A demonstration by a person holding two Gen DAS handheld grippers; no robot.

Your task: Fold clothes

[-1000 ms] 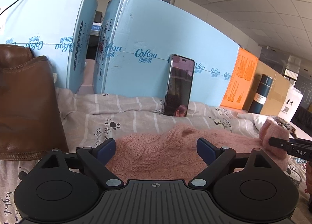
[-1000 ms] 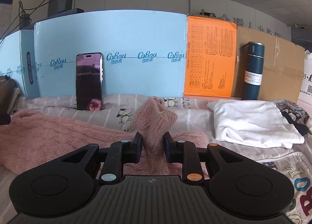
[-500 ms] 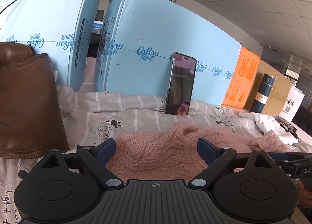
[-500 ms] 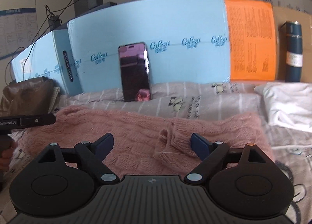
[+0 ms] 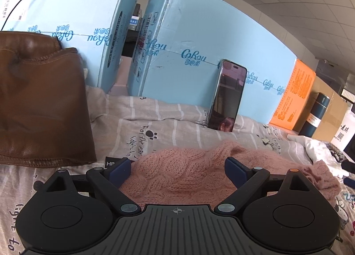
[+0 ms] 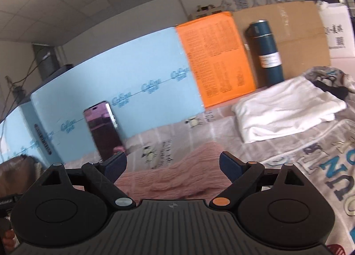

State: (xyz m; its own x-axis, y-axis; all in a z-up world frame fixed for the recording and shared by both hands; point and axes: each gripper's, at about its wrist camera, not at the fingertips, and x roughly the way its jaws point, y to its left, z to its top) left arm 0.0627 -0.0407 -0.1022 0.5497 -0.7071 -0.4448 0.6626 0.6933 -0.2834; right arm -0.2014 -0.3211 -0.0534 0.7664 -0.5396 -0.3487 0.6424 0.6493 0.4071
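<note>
Both grippers of mine stand with their jaws apart over the pink knit sweater [image 5: 177, 172], which lies spread on the printed bedsheet [image 5: 168, 130] in front of the blue boxes: my left gripper [image 5: 177, 167] hovers wide open above the near edge of the knit, and my right gripper [image 6: 173, 165] has its jaws opening, with pink wool below and between them but neither pad pressing on it. From the left view a loose end of the sweater, likely a sleeve or cuff, lies bunched at the far right of the garment [image 5: 319, 172], so I judge the fold is only partly made and the next grasp has to be chosen with care. To do it well I should come down low and take a real pinch of the edge, both layers if there are two, because this open, fuzzy knit stretches and snags easily on a pad corner. Lifting only a little and carrying the edge across flat should keep the cable pattern from dragging. Beyond the sweater, a folded white garment [image 6: 286, 108] lies to the right, a phone [image 5: 228, 97] leans upright on a blue box [image 5: 199, 33], a dark bottle [image 6: 266, 53] stands by the cardboard, and a brown leather piece [image 5: 40, 104] lies at left; none should be disturbed.
</note>
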